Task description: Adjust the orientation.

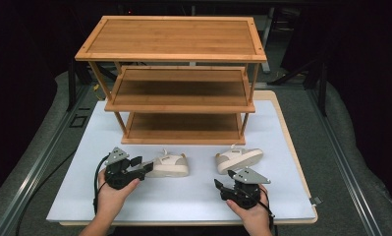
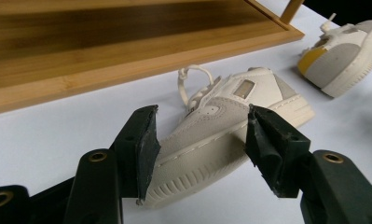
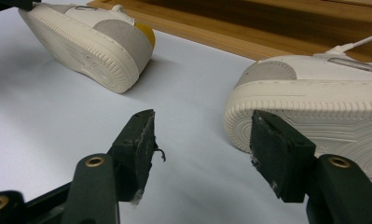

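In the high view, a three-tier bamboo shoe rack with flat, framed shelves stands at the far half of a pale, matte table. In front of it lie two cream-and-grey sneakers. The left sneaker rests upright on its sole, its toe end between the tips of the left tool, which a hand holds from the table's near edge. The right sneaker is tipped on its side, its pale sole turned toward the right tool, which sits just short of it, apart from it.

In the left gripper view, the left tool stands wide around the left sneaker: the two black, blocky rubber pads flank the smooth leather toe and ribbed sole edge, the left pad right at the sole, the right pad with a sliver of gap; whether either presses cannot be told. A looped lace rises behind. The right sneaker lies farther off, showing a yellow patch at its heel.

In the right gripper view, the right tool is wide and empty over bare table. The right sneaker lies beside its right pad, grooved sole facing the camera; the left sneaker sits beyond, its tread showing.
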### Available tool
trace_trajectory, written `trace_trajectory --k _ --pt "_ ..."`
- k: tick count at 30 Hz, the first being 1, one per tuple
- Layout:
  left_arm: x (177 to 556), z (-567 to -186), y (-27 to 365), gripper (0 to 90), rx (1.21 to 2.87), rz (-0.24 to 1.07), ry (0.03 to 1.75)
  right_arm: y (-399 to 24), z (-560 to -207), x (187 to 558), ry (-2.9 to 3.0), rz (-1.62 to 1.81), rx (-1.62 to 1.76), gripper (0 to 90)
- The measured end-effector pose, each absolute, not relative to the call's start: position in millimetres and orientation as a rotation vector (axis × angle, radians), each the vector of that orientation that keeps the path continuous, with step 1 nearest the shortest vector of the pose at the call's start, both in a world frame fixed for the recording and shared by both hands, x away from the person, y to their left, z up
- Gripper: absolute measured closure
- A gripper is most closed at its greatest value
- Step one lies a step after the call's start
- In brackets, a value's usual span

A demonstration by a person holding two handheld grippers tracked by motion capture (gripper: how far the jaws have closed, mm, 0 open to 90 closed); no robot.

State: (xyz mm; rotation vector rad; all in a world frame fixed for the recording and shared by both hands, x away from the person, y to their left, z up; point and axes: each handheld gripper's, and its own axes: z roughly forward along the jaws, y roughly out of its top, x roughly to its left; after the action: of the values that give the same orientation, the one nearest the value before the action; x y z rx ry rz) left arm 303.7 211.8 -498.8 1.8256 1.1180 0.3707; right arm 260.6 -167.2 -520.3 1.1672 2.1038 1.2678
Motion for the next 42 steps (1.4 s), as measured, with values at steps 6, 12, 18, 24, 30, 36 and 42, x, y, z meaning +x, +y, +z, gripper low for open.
trace_trajectory --k 6,12,18,24,30,36,42 --pt "292.3 -499.2 210.3 42.9 1.853 0.401 1.091 -168.2 -520.1 260.7 2.104 1.282 1.17 40.5" --pt "280.0 -499.1 209.5 45.0 1.879 0.435 1.068 -165.7 -520.1 259.0 2.106 1.278 1.161 40.5" --pt "271.9 -506.3 216.5 43.2 1.916 0.372 1.087 -161.8 -521.1 259.6 2.119 1.275 1.154 40.5" --pt "265.9 -517.1 219.9 39.0 1.944 0.35 1.104 -154.0 -523.7 262.5 2.158 1.292 1.15 39.4" --pt "266.0 -519.3 220.6 36.1 1.957 0.344 1.118 -141.8 -524.2 270.4 2.208 1.336 1.112 36.6" --pt "261.1 -521.2 221.5 29.4 1.963 0.349 1.117 -129.5 -523.4 277.2 2.286 1.393 1.066 33.4" --pt "255.1 -527.1 225.1 28.4 1.988 0.356 1.12 -111.4 -524.9 278.3 2.345 1.372 0.988 33.2"
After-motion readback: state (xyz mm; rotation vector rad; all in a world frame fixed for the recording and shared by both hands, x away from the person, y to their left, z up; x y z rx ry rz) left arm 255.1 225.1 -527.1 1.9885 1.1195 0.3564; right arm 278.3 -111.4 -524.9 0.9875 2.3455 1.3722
